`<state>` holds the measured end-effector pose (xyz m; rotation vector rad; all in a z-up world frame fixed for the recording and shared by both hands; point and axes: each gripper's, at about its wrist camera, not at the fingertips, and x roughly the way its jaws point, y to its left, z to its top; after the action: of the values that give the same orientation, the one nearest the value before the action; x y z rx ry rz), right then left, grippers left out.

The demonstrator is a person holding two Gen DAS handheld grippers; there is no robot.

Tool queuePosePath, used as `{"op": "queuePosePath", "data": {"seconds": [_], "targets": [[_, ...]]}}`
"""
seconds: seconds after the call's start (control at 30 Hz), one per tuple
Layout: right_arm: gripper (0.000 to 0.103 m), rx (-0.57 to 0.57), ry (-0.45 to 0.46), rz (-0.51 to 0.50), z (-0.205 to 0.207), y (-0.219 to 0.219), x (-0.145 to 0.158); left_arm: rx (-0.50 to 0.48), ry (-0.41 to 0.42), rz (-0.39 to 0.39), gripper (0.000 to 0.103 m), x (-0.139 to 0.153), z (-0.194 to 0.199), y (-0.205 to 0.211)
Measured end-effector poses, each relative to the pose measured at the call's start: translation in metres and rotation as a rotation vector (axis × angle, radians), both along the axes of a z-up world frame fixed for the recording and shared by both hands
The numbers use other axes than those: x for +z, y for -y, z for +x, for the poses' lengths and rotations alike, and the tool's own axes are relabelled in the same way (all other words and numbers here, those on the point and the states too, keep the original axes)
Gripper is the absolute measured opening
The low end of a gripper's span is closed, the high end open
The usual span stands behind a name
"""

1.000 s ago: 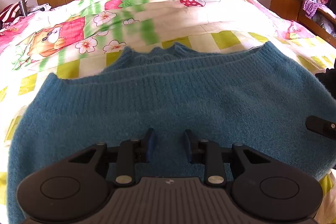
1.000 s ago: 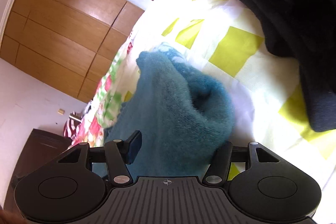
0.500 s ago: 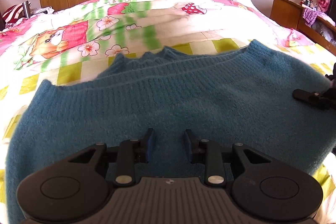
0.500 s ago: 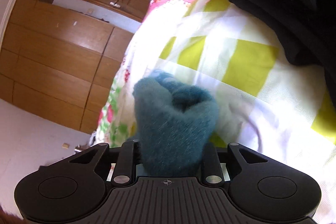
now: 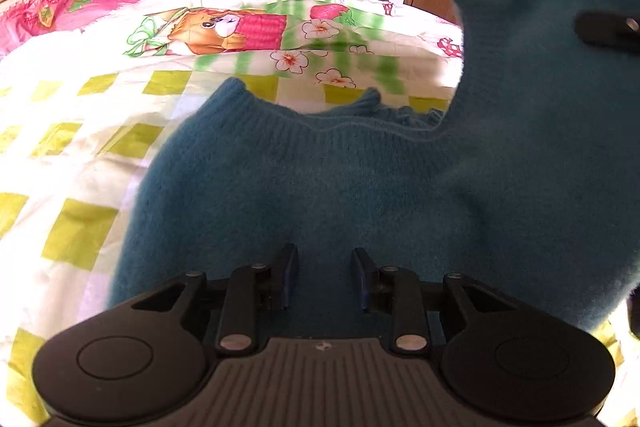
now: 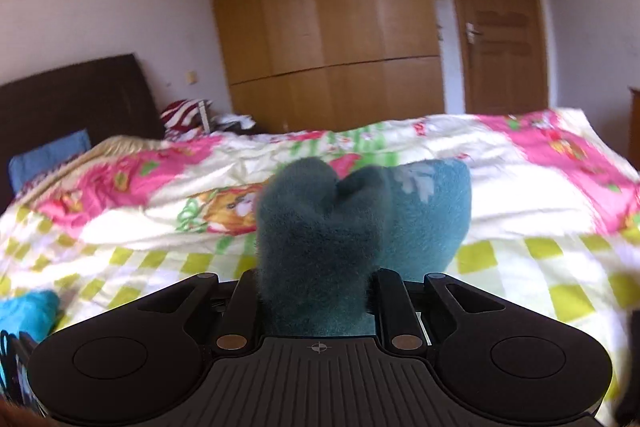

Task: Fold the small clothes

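Observation:
A fuzzy teal knit sweater point(image 5: 320, 187) lies on the patterned bedspread point(image 5: 80, 131), ribbed edge away from me. Its right part point(image 5: 532, 67) is lifted high off the bed. My right gripper point(image 6: 314, 291) is shut on a thick bunch of that teal fabric point(image 6: 320, 239), which bulges up between the fingers and hides their tips. One of its black fingers point(image 5: 608, 31) shows in the left wrist view against the raised cloth. My left gripper point(image 5: 325, 277) sits low over the sweater's near part, jaws partly open, with flat fabric showing in the gap.
Wooden wardrobes point(image 6: 328, 27) and a door point(image 6: 504, 39) stand beyond the bed. A dark headboard point(image 6: 68, 99) with a blue pillow point(image 6: 44, 157) is at the left. A bright cyan cloth point(image 6: 28, 311) lies at the bed's near left. Something dark point(image 5: 634, 315) shows at the right edge.
My right gripper closed on the sweater's right side and raised it off the bed, swinging level toward the wardrobes. The left gripper kept its gap and turned leftward over the sweater.

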<state>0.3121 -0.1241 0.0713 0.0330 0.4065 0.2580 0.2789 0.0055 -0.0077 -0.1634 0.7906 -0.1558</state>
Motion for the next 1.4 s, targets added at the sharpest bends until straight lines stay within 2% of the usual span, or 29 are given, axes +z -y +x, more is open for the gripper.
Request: {"op": "queuePosePath", "data": {"seconds": [0.07, 0.17, 0.23, 0.33, 0.4, 0.43, 0.6, 0.7, 0.77, 0.8, 0.87, 0.93, 0.97, 1.1, 1.17, 1.23, 1.33, 1.4], "targets": [[0.017, 0.117, -0.015, -0.09, 0.004, -0.038, -0.008, 0.014, -0.009, -0.063, 0.043, -0.008, -0.005, -0.008], [0.015, 0.24, -0.088, -0.192, 0.009, -0.085, -0.028, -0.004, 0.014, -0.114, 0.044, -0.021, -0.006, -0.015], [0.015, 0.275, -0.126, -0.248, 0.008, -0.106, -0.036, -0.004, 0.026, -0.224, 0.043, -0.03, -0.006, -0.029], [0.015, 0.301, -0.159, -0.324, -0.001, -0.124, -0.048, -0.014, 0.015, -0.305, 0.041, -0.029, -0.006, -0.042], [0.016, 0.323, -0.143, -0.394, -0.01, -0.129, -0.054, -0.005, 0.005, -0.36, 0.04, -0.023, -0.012, -0.051], [0.017, 0.33, -0.142, -0.395, -0.012, -0.127, -0.056, -0.001, 0.002, -0.378, 0.04, -0.02, -0.018, -0.056], [0.017, 0.336, -0.142, -0.395, -0.011, -0.12, -0.053, -0.006, 0.001, -0.341, 0.038, -0.004, -0.054, -0.068], [0.016, 0.317, -0.136, -0.391, -0.011, -0.119, -0.049, 0.051, 0.034, -0.307, 0.04, 0.012, -0.064, -0.077], [0.016, 0.304, -0.126, -0.406, -0.013, -0.119, -0.048, 0.079, 0.062, -0.291, 0.043, 0.016, -0.058, -0.082], [0.016, 0.294, -0.127, -0.407, -0.012, -0.12, -0.046, 0.087, 0.055, -0.257, 0.043, 0.012, -0.052, -0.08], [0.016, 0.262, -0.122, -0.389, -0.01, -0.124, -0.039, 0.104, -0.014, -0.21, 0.042, -0.004, -0.031, -0.076], [0.016, 0.254, -0.076, -0.41, -0.013, -0.13, -0.036, 0.125, -0.066, -0.284, 0.043, -0.02, -0.02, -0.082], [0.016, 0.259, -0.047, -0.435, -0.016, -0.135, -0.037, 0.131, -0.068, -0.297, 0.043, -0.023, -0.019, -0.083], [0.016, 0.323, -0.057, -0.486, -0.025, -0.151, -0.057, 0.12, -0.058, -0.279, 0.043, -0.024, -0.019, -0.082], [0.015, 0.355, -0.029, -0.533, -0.033, -0.16, -0.068, 0.106, -0.056, -0.279, 0.042, -0.027, -0.022, -0.092], [0.016, 0.379, -0.051, -0.529, -0.029, -0.16, -0.073, 0.104, -0.059, -0.299, 0.042, -0.032, -0.023, -0.1], [0.025, 0.455, -0.077, -0.546, -0.028, -0.157, -0.077, 0.098, -0.059, -0.351, 0.044, -0.032, -0.029, -0.116], [0.032, 0.501, -0.043, -0.612, -0.037, -0.157, -0.081, 0.092, -0.05, -0.329, 0.045, -0.027, -0.037, -0.123]]}}
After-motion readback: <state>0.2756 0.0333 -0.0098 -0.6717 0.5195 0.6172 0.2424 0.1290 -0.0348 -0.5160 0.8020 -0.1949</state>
